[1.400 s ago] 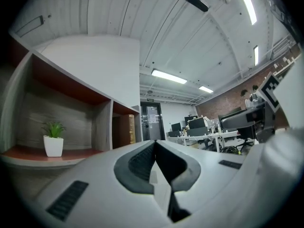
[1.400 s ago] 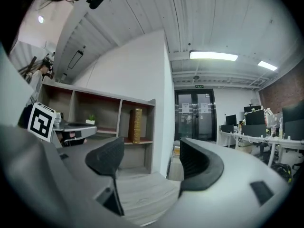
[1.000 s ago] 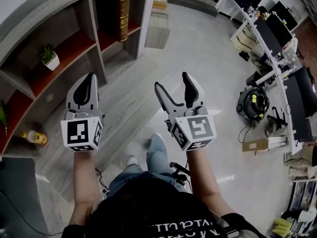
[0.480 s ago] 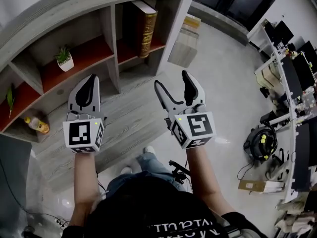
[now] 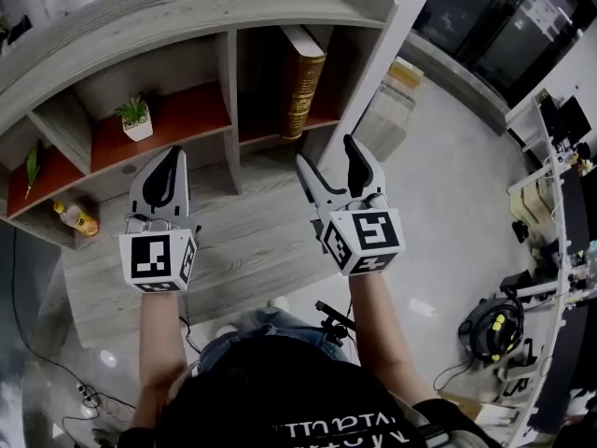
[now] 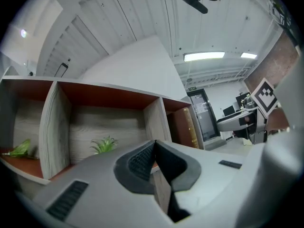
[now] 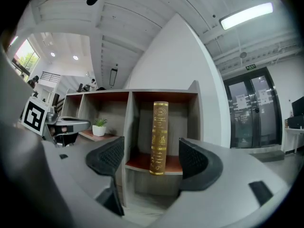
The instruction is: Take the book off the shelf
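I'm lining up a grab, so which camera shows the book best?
The right gripper view: the book stands upright, spine facing, framed between the open jaws. The head view shows it steeply from above; the left gripper view, small and dim.

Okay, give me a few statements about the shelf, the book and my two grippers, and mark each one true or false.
1. The book stands on end in the shelf's right-hand end compartment. True.
2. The right gripper is shut on the book. False: its jaws are apart and short of the book.
3. The left gripper has its jaws together. True.
4. The potted plant shares the book's compartment. False: it sits in the next compartment to the left.
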